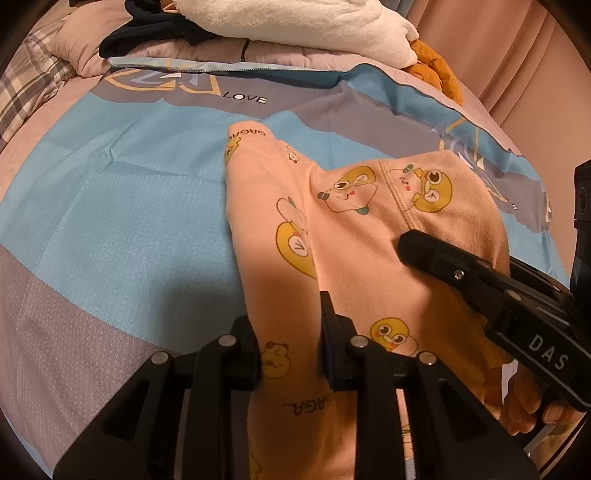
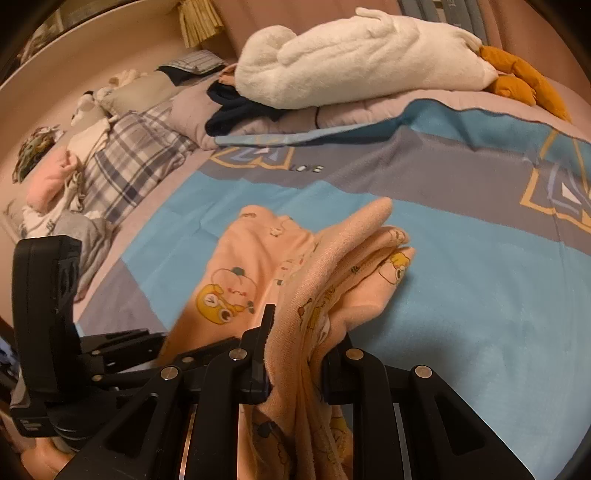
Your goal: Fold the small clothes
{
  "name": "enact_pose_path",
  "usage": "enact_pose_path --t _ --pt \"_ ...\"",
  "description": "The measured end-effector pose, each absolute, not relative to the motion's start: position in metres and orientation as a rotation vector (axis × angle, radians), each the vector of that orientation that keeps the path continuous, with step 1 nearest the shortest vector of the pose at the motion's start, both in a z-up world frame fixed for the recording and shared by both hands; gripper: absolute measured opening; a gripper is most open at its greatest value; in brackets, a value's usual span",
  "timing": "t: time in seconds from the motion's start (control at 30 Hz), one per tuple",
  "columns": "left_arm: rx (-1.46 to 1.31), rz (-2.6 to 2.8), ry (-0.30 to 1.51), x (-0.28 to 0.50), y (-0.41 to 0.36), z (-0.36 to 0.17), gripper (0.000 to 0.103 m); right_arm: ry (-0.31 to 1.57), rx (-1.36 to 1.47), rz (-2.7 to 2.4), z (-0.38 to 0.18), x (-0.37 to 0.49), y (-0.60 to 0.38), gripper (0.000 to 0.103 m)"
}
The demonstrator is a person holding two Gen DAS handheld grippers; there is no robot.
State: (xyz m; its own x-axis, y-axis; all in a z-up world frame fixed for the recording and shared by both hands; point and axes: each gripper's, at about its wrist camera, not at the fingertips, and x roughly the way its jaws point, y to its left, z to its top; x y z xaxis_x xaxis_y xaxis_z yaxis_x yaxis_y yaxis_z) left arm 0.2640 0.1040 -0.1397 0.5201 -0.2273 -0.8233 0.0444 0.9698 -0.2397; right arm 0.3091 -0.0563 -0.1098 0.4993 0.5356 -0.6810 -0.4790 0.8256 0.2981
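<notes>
On the blue-and-grey bedspread, mid-frame, my left gripper pinches the peach cartoon-print baby garment; my right gripper clamps its bunched edge, lower centre.

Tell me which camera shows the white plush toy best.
The right wrist view: the white plush toy lies in full along the bed's far side. The left wrist view catches only its lower part at the top edge.
</notes>
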Motion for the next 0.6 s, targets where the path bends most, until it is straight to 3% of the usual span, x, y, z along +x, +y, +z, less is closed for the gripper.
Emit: enact_pose_path --t 0.6 --pt "-0.196 -0.138 1.029 0.264 0.106 -0.144 0.035 0.943 0.09 0.547 -0.129 0.319 -0.07 0.021"
